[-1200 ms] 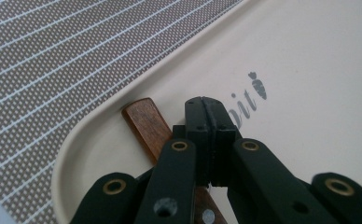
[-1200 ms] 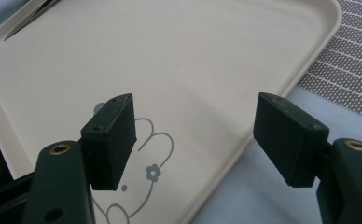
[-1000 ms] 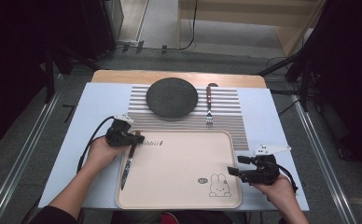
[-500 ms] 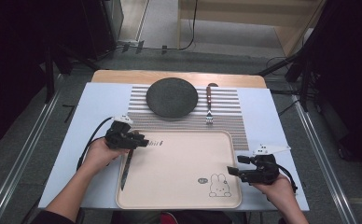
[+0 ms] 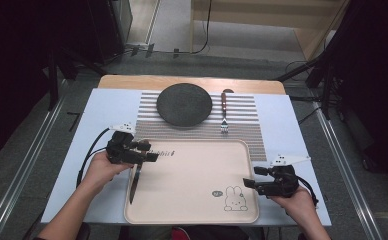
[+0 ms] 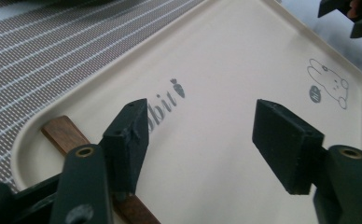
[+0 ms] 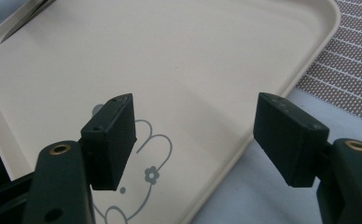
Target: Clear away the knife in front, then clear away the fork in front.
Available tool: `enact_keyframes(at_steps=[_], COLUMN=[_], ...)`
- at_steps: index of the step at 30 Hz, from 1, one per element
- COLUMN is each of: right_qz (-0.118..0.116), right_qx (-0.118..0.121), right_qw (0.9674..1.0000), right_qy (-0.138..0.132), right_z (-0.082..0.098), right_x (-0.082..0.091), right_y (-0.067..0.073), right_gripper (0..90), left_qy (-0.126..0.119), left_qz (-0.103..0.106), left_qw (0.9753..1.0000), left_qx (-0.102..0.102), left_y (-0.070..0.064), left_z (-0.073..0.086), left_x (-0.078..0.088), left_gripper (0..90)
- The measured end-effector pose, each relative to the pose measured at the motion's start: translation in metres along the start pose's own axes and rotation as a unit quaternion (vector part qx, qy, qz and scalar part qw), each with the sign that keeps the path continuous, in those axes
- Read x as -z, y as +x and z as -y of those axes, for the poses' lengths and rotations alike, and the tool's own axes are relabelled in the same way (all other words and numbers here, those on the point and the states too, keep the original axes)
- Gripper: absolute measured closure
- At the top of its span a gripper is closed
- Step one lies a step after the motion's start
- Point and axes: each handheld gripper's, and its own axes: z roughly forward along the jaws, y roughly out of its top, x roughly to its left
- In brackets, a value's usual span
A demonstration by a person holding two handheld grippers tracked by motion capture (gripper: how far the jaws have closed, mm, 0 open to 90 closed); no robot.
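Where the high view looks down on the desk point(image 5: 97, 107), the left tongs point(image 5: 149, 151) hang over the near-left corner of the cream tray point(image 5: 197, 170), their jaws having just been opening with nothing between them. The knife point(image 5: 133, 181) lies along the tray's left edge just below them, blade toward the person. The right tongs point(image 5: 252, 178) hover at the tray's right rim, spread and empty. Beyond the tray, on a striped mat point(image 5: 242, 120), sit a dark plate point(image 5: 184, 104) and a fork point(image 5: 223, 111).

In the left gripper view, the tongs point(image 6: 202, 133) stand wide above the tray point(image 6: 226, 65), the knife's wooden handle point(image 6: 65, 134) behind 1 jaw, untouched.

In the right gripper view, the tongs point(image 7: 195, 135) gape over the tray's corner point(image 7: 281, 70) and its rabbit print point(image 7: 146, 172).
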Motion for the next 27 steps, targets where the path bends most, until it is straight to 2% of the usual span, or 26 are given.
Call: enact_keyframes(at_steps=[2, 3, 7, 10, 15, 17, 18, 20, 27], right_qz=[0.0, 0.001, 0.001, 0.002, 0.0, 0.0, -0.001, -0.002, -0.001], right_qx=[0.0, 0.001, -0.002, -0.002, -0.005, -0.001, -0.003, -0.004, -0.008], right_qw=[1.0, 1.0, 1.0, 1.0, 1.0, 1.0, 1.0, 1.0, 0.9999], right_qy=[0.0, 0.0, -0.001, 0.0, -0.003, -0.003, -0.003, -0.005, -0.013], right_z=[0.0, 0.0, 0.0, 0.0, -0.001, -0.001, -0.001, -0.002, -0.003], right_x=[0.0, 0.0, 0.0, 0.0, 0.0, 0.0, 0.0, 0.0, 0.0], right_y=[0.0, 0.0, -0.001, -0.001, -0.001, -0.001, -0.001, -0.002, -0.003], right_gripper=[28.8, 28.8, 28.8, 28.8, 29.0, 29.2, 29.1, 29.1, 29.2], left_qy=[-0.001, -0.001, -0.006, -0.011, -0.019, -0.025, -0.025, -0.024, -0.031], left_qz=[0.001, 0.003, 0.016, 0.02, 0.017, 0.027, 0.026, 0.031, 0.009], left_qw=[1.0, 1.0, 0.9999, 0.9997, 0.9997, 0.9992, 0.9993, 0.9992, 0.9995], left_qx=[-0.005, -0.006, -0.002, 0.008, 0.007, 0.011, 0.014, 0.01, -0.004], left_y=[-0.002, -0.003, -0.004, -0.006, -0.008, -0.008, -0.008, -0.008, -0.013], left_z=[0.002, 0.003, 0.007, 0.008, 0.013, 0.016, 0.017, 0.02, 0.029], left_x=[0.003, 0.004, 0.01, 0.014, 0.02, 0.022, 0.023, 0.026, 0.034], left_gripper=[34.6, 31.2, 27.5, 27.8, 28.1, 25.5, 23.5, 23.6, 23.8])
